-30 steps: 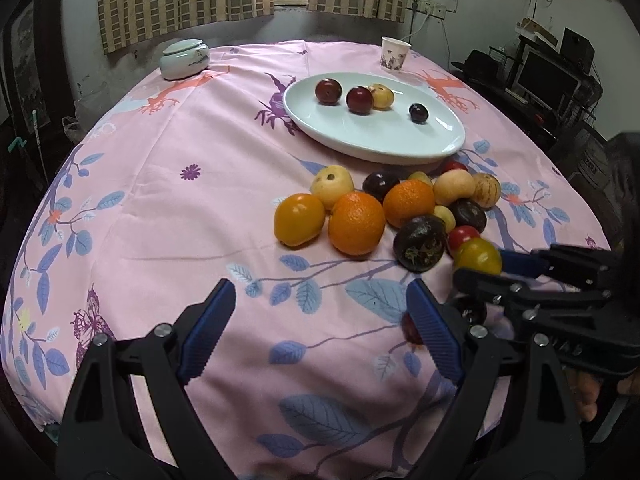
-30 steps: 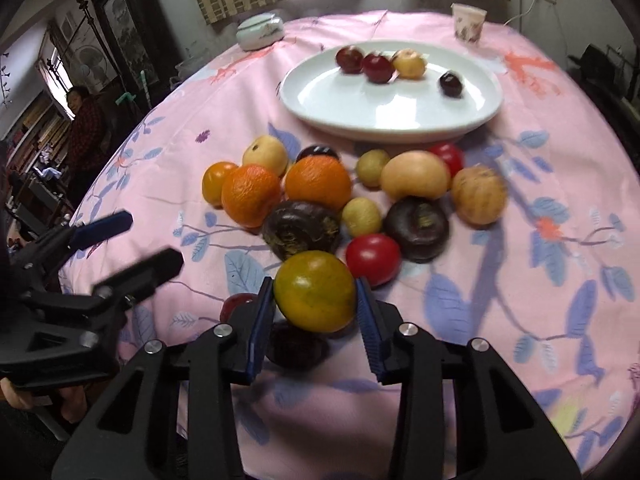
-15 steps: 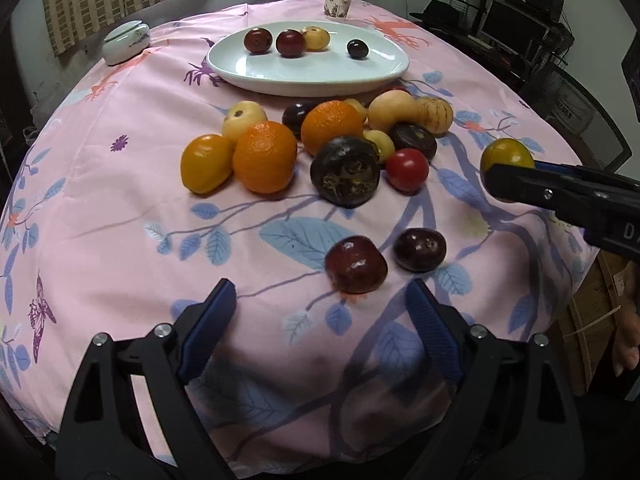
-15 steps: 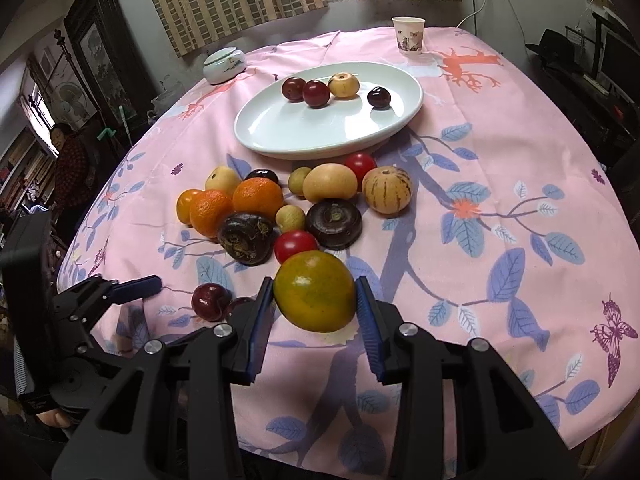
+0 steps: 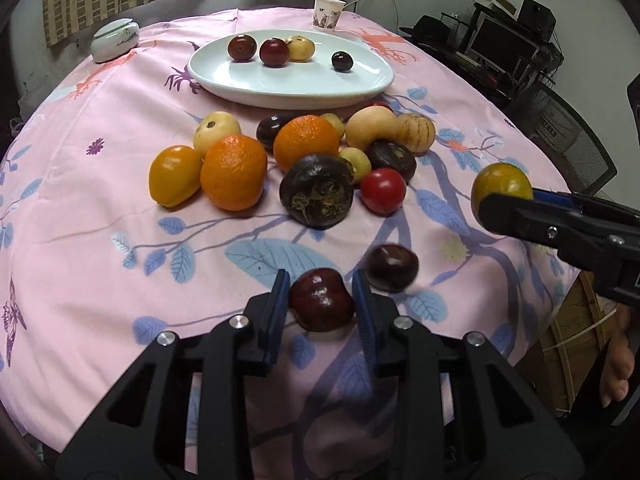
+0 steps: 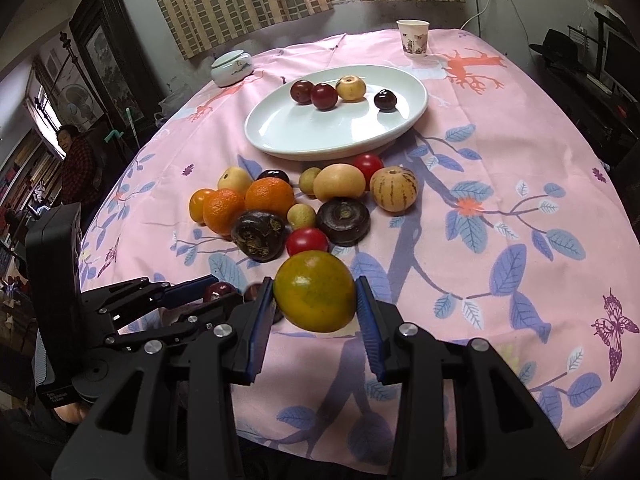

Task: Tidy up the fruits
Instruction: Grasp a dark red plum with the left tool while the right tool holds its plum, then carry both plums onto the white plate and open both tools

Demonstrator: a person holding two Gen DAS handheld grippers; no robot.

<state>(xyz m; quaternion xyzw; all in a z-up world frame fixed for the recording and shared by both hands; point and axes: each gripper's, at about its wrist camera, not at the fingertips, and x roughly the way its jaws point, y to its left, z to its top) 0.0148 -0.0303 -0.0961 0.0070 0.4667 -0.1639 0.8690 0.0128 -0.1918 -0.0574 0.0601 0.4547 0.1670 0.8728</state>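
- White plate: four fruits.
- Left hand-held gripper, jaws just closing, clamps one dark red fruit, seemingly touching.
- Right hand-held gripper clamps one green-orange fruit.
- Counter: two oranges.

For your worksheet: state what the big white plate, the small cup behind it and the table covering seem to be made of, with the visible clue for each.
White plate: probably glazed ceramic; smooth, glossy, with soft reflections.
Cup: looks like printed paper; thin rim, matte wall, though plastic cannot be ruled out.
Table covering: woven fabric, matte, printed with leaves and butterflies; it creases and drapes over the edge.
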